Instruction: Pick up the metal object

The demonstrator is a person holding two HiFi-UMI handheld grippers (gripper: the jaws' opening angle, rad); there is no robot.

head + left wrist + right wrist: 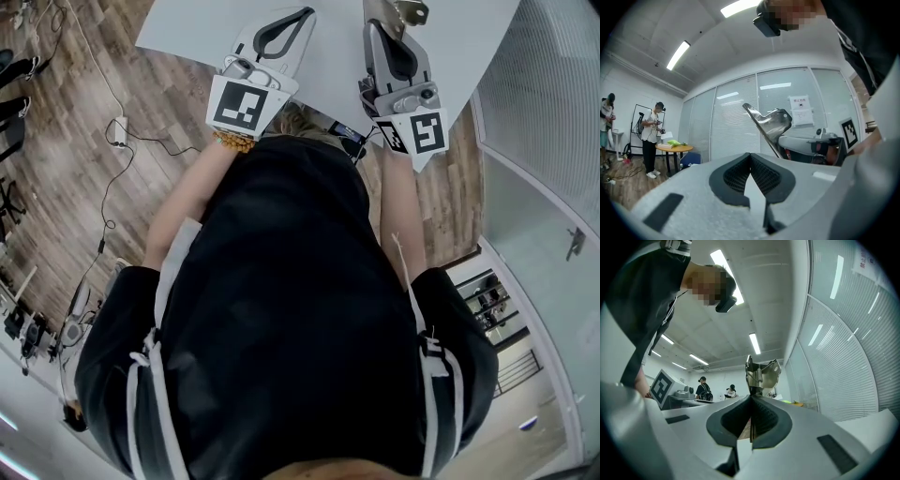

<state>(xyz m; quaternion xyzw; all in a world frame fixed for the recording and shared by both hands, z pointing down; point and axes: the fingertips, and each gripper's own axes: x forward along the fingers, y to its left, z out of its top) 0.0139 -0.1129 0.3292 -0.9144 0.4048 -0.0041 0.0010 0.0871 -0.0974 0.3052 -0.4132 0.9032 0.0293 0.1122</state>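
Note:
The metal object [761, 375] is a shiny bent steel piece with a spring. It sticks out past the tips of my right gripper [751, 398], which is shut on its lower edge and holds it in the air. In the head view the same metal object [406, 10] shows at the top edge, above the white table [187, 37], with the right gripper [379, 26] behind it. My left gripper [306, 14] is beside it on the left, shut with nothing between its jaws. From the left gripper view the metal object [769, 123] is up and to the right of the left gripper [750, 155].
Both grippers are over the near edge of the white table. A wooden floor [66, 141] with cables lies on the left. A glass wall with blinds [736, 122] runs along the right. Two people stand by a small round table [675, 148] in the background.

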